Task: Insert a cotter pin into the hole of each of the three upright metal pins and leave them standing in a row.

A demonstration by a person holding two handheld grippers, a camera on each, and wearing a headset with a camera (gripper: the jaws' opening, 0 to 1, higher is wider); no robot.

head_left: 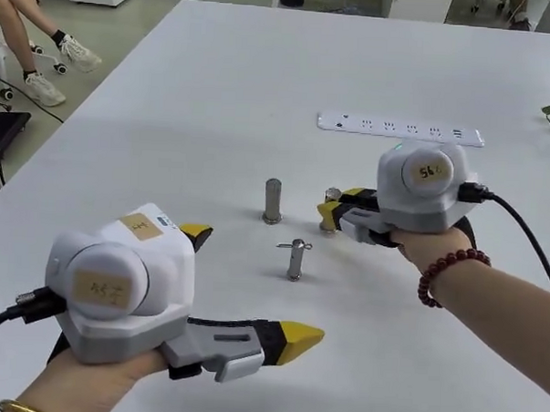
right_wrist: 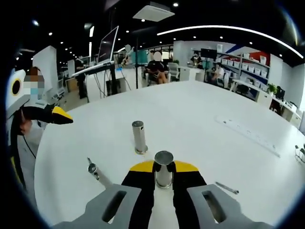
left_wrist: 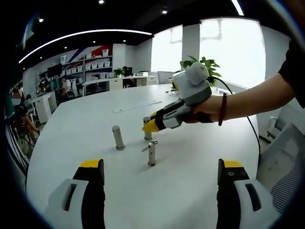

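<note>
The right tongs (right_wrist: 164,171) pinch one upright metal pin (right_wrist: 163,158) standing on the white tabletop (head_left: 216,94); the left tongs (head_left: 252,283) hover spread wide, holding nothing; a bare pin (head_left: 272,201) stands near; the third pin (head_left: 295,263) carries a cotter pin (head_left: 293,246) through its head; a loose cotter pin (right_wrist: 226,187) lies near the right tongs.

- The right gripper (right_wrist: 163,169) has its yellow-tipped jaws closed on an upright metal pin (right_wrist: 163,160) (its round top shows between the tips).
- A second pin (right_wrist: 139,137) stands upright beyond it, apart.
- To the left, a third pin (right_wrist: 92,168) has a thin cross-piece through it.
- A loose cotter pin (right_wrist: 226,187) lies on the white table (right_wrist: 200,109) to the right.
</note>
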